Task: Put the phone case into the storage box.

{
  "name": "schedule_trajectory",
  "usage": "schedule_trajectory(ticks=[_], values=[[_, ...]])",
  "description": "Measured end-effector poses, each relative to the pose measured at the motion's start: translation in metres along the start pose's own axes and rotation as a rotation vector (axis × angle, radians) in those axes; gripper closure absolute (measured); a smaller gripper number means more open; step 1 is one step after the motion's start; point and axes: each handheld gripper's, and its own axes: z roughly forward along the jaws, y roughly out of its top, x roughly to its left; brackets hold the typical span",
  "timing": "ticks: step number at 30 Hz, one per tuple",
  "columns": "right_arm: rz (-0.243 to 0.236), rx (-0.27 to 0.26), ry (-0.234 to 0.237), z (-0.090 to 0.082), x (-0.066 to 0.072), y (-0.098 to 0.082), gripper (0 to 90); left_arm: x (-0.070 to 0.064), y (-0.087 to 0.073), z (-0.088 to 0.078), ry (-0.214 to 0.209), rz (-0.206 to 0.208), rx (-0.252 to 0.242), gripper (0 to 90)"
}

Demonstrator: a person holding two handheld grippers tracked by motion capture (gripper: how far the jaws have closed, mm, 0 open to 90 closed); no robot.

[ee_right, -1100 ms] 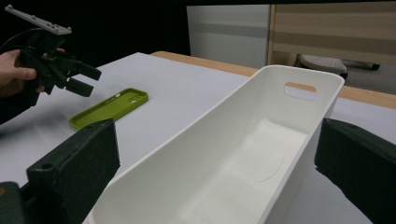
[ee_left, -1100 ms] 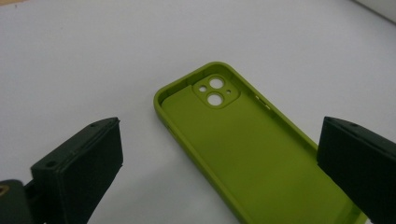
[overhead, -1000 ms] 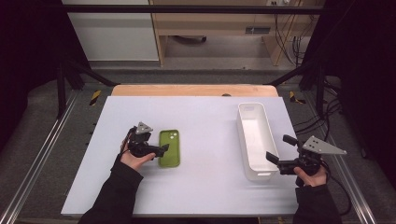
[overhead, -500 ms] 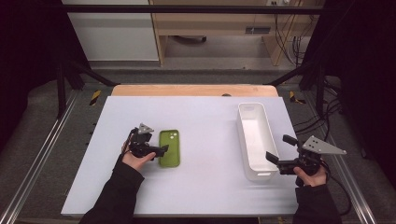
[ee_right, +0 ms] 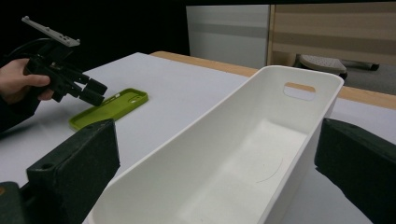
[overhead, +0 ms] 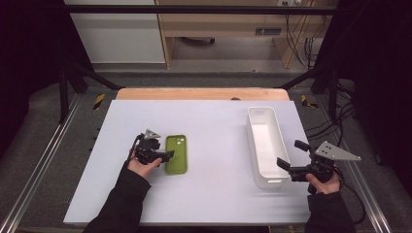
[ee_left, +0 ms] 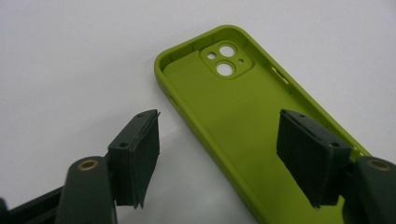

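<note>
A green phone case (overhead: 176,154) lies flat on the white table (overhead: 214,194), open side up, left of the middle, its camera cut-out at the far end. The left gripper (overhead: 166,156) sits at the case's left long edge, held low by the person's left hand (overhead: 142,166). In the left gripper view its jaws straddle that edge: one black pad stands over the bare table just outside the case, the other over the case's hollow inside. The jaws have just been closing, with the case's rim between them, but a clear gap shows on both sides of the rim, so the pads do not press on it. The case rests on the table, not lifted.

On the right side of the table stands a long white plastic bin (overhead: 265,145), running near to far, with a slot handle in its far end wall. It looks empty. The right gripper (overhead: 290,158) is held at the bin's near right corner, level, with the grey plate on top and the person's right hand (overhead: 322,182) behind it. In the right gripper view its jaws stand wide apart, one on each side of the bin's near end, and neither touches the wall. The case and the bin are well apart, with bare table between them.
</note>
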Motion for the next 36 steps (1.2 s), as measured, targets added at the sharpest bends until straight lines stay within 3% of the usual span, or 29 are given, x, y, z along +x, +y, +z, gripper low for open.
schedule_trajectory(ticks=[19, 24, 36], values=[[0.000, -0.002, -0.001, -0.0006, -0.0003, 0.0004, 0.4, -0.0004, -0.0023, 0.0047, 0.004, -0.009, 0.046, 60.1], [-0.001, -0.002, -0.001, -0.0006, -0.0003, 0.0005, 0.4, -0.0009, -0.0024, 0.0051, -0.005, -0.024, 0.047, 64.3], [-0.001, -0.002, 0.001, -0.0006, -0.0004, 0.0005, 0.4, -0.0006, -0.0018, 0.0045, 0.017, -0.030, 0.045, 73.1]])
